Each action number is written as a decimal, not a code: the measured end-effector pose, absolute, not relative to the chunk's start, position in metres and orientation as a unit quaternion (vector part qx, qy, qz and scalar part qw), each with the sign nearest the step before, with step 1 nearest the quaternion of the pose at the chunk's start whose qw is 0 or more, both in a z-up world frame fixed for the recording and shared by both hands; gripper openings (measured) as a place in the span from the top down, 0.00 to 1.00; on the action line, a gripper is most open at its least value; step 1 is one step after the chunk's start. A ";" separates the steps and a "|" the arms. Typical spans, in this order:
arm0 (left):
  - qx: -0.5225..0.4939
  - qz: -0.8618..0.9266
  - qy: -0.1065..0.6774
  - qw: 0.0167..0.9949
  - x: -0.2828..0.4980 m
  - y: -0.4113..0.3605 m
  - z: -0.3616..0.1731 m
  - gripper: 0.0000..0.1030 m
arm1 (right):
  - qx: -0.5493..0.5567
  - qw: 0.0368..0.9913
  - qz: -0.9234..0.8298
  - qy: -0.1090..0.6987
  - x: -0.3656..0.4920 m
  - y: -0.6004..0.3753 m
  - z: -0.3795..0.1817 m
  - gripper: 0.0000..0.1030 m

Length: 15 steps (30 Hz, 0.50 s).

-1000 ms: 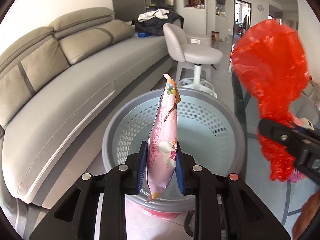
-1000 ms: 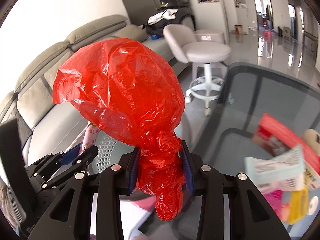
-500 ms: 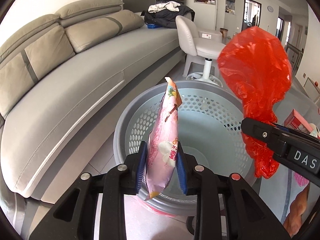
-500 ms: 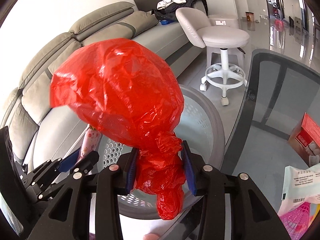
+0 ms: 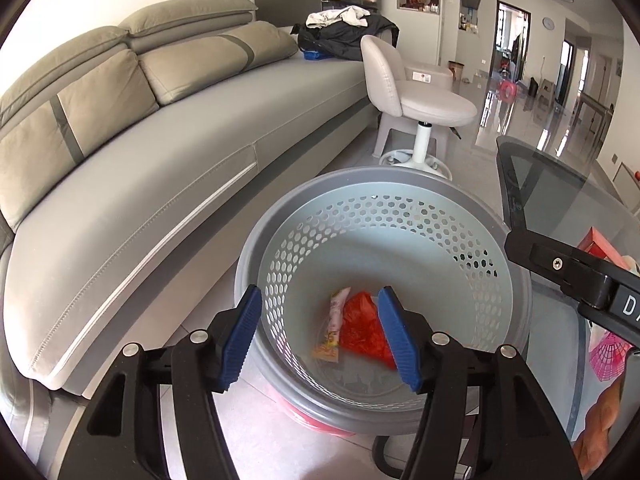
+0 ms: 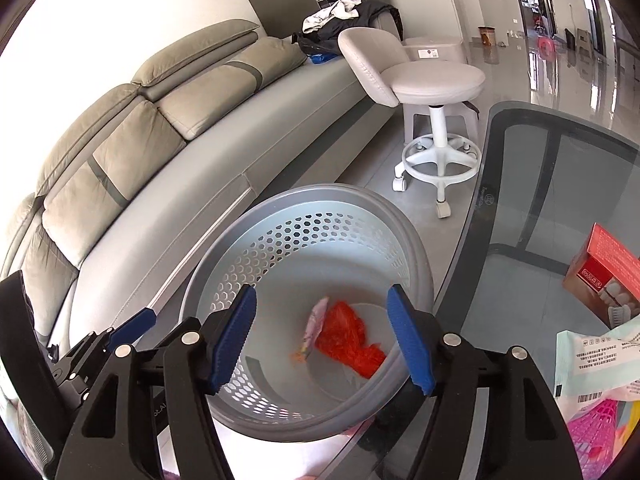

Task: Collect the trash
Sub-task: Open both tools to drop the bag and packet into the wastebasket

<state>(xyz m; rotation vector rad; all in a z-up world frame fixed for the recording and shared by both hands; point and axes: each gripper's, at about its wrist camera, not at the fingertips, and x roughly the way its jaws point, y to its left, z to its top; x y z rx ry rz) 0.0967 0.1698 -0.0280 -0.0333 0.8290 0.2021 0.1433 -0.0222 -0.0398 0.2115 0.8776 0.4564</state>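
Note:
A grey perforated basket (image 5: 256,248) stands on the floor beside the sofa; it also shows in the right wrist view (image 6: 420,256). A pink snack wrapper (image 5: 335,320) and a crumpled red plastic bag (image 5: 360,328) lie on its bottom, touching; both show in the right wrist view, wrapper (image 6: 315,320) and bag (image 6: 344,336). My left gripper (image 5: 320,336) is open and empty above the basket's near rim. My right gripper (image 6: 322,336) is open and empty above the basket; its finger shows at the right of the left wrist view (image 5: 560,268).
A grey sofa (image 5: 160,152) runs along the left. A white swivel stool (image 6: 432,84) stands beyond the basket. A glass table (image 6: 560,208) on the right holds a red box (image 6: 604,264), a white packet (image 6: 596,360) and a pink item (image 6: 600,420).
Both grippers have opened. The pink wrapper and the red bag have dropped from the jaws to the bottom of the basket.

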 end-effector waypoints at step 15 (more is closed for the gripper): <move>-0.014 0.094 0.392 0.915 0.095 0.162 -0.021 0.38 | 0.103 0.881 0.212 0.410 0.137 -0.031 -0.034 0.37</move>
